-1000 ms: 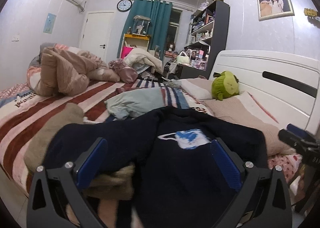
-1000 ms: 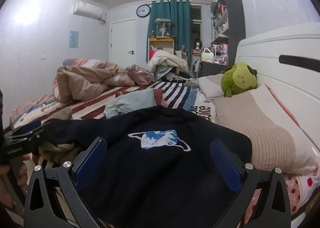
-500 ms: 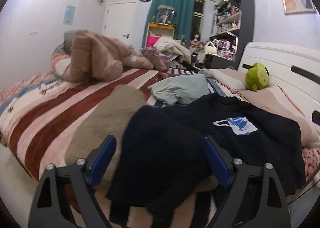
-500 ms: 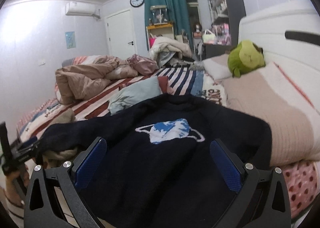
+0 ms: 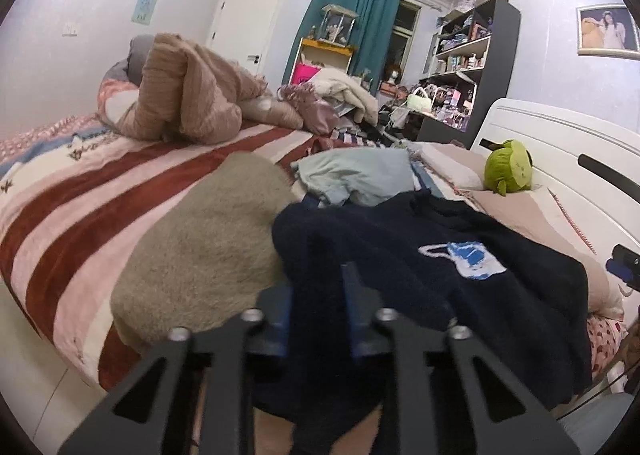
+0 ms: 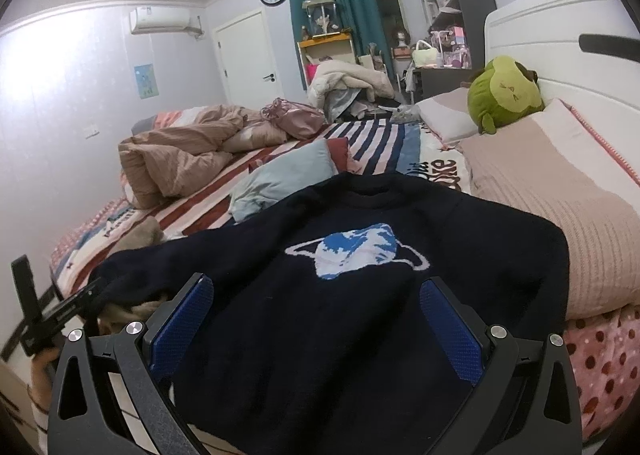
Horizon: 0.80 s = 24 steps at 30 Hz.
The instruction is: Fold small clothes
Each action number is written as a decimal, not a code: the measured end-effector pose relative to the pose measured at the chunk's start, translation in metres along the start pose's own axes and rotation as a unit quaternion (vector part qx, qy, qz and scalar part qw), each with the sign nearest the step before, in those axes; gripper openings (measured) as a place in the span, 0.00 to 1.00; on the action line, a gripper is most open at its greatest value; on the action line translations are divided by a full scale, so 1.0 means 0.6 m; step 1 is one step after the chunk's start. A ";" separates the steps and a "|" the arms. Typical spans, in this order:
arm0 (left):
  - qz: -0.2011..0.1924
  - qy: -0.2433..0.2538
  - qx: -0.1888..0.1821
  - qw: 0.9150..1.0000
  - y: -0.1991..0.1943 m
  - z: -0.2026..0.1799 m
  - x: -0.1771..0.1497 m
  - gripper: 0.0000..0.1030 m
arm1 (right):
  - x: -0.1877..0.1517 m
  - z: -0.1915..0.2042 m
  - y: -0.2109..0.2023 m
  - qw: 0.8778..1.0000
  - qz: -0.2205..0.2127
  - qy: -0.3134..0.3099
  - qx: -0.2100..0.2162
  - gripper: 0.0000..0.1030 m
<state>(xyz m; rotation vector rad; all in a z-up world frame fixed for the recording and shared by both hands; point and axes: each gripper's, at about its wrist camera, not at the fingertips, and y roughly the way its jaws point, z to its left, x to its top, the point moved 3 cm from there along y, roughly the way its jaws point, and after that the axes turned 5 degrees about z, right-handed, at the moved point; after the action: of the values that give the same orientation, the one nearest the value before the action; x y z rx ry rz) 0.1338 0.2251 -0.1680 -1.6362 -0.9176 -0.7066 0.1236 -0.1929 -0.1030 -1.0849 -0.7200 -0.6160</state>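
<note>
Left gripper (image 5: 318, 305) fingers now pinching one navy sweater (image 6: 360, 295), right gripper (image 6: 316, 319) fingers spread, one green plush (image 6: 504, 93)

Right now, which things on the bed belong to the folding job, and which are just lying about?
In the job:
- navy sweater
- left gripper, shut on its sleeve
- right gripper, open over the hem

Lying about:
- green plush toy
- light blue garment
- rumpled tan quilt
- tan fuzzy cloth

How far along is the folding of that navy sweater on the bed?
Barely begun. The navy sweater lies spread flat, planet design up, no fold made. The left gripper has closed on its sleeve edge; the right gripper is open over the hem. All folds remain.
</note>
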 end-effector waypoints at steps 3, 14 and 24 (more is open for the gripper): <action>-0.010 0.012 -0.012 1.000 -0.016 -0.022 0.021 0.11 | -0.002 -0.009 -0.003 1.000 -0.005 0.015 0.020 1.00; -0.047 0.120 -0.129 0.983 -0.027 -0.276 0.078 0.11 | -0.016 -0.080 -0.050 0.998 -0.054 0.007 0.035 1.00; 0.218 0.165 -0.297 0.915 0.182 -0.504 -0.117 0.13 | -0.080 -0.222 -0.050 0.999 -0.016 0.041 -0.012 1.00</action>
<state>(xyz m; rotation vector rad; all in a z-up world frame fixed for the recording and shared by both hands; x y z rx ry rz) 0.1917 -0.0964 -0.2079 -2.0701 -0.0651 -0.9604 0.1001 -0.3229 -0.1617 -1.0652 -0.6609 -0.6934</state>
